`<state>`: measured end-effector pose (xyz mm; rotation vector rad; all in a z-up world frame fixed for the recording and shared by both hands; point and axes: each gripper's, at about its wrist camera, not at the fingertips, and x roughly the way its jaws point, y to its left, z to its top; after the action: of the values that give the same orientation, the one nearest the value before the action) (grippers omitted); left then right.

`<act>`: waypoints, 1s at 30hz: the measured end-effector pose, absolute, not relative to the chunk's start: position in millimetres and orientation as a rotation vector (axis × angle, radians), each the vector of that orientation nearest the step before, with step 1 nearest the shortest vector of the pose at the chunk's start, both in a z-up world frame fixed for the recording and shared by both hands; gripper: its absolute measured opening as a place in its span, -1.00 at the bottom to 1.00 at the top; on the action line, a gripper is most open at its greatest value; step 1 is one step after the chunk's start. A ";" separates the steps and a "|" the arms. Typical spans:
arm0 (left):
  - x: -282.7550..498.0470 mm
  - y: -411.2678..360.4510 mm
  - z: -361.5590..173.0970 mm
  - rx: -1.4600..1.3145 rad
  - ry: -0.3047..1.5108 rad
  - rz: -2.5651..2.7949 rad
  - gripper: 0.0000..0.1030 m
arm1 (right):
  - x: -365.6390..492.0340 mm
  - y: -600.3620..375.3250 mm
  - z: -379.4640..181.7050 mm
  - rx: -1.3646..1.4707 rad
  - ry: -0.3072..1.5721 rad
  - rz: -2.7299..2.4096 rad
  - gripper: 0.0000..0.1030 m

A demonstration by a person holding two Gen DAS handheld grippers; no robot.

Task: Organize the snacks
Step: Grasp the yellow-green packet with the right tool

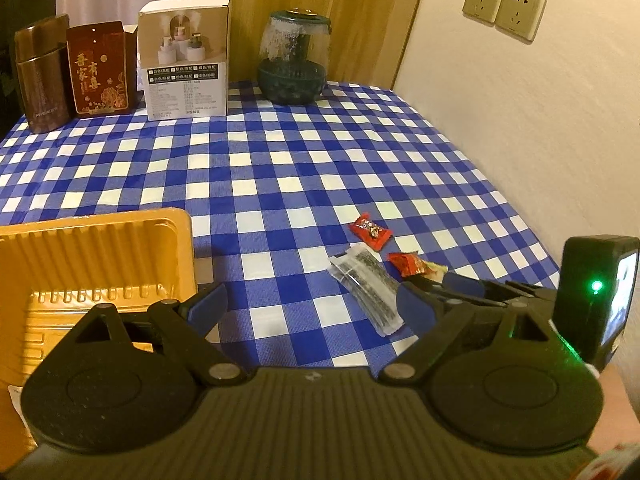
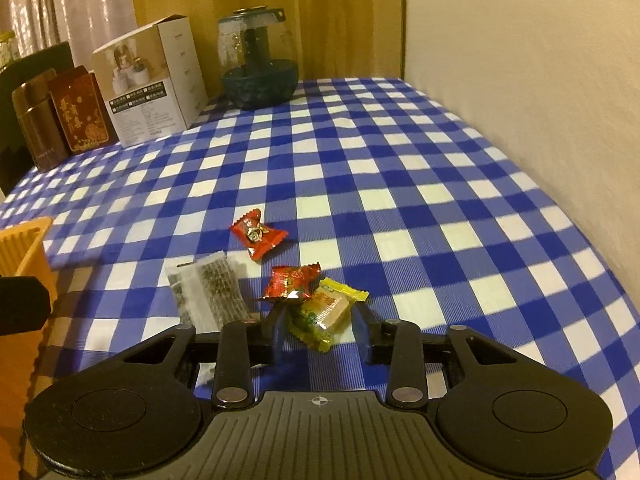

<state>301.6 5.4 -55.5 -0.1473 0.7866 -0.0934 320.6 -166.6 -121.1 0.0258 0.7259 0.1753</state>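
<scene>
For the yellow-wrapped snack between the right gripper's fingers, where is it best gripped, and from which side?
Grip the yellow-wrapped snack across its thick middle, not the thin crimped ends. It lies flat on the tablecloth, so come from above and the near side, as the right gripper stands now, a finger on each long side.

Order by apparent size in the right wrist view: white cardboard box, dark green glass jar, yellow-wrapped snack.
1. White cardboard box and dark green glass jar: alike, unranked.
2. Yellow-wrapped snack, though nearest the camera.

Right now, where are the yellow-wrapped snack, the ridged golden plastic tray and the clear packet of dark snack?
yellow-wrapped snack [image 2: 320,310]: right wrist view, wrapper's middle.
ridged golden plastic tray [image 1: 100,252]: left wrist view, back wall.
clear packet of dark snack [image 1: 366,288]: left wrist view, packet's middle.
</scene>
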 end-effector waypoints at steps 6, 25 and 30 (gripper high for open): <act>301.4 3.7 -56.3 -0.146 0.787 -0.091 0.75 | 326.3 -169.8 -121.2 0.082 0.721 0.167 -0.19; 306.7 -22.5 -62.9 -0.143 0.801 -0.136 0.75 | 304.9 -202.5 -121.4 -0.039 0.715 0.158 -0.44; 311.2 -44.2 -75.8 -0.172 0.818 -0.122 0.69 | 279.0 -232.6 -118.5 -0.036 0.737 0.129 -0.44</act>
<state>311.2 -44.2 -75.8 -0.1717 0.8183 -0.1222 279.0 -232.6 -118.5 -0.0358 0.7372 0.1290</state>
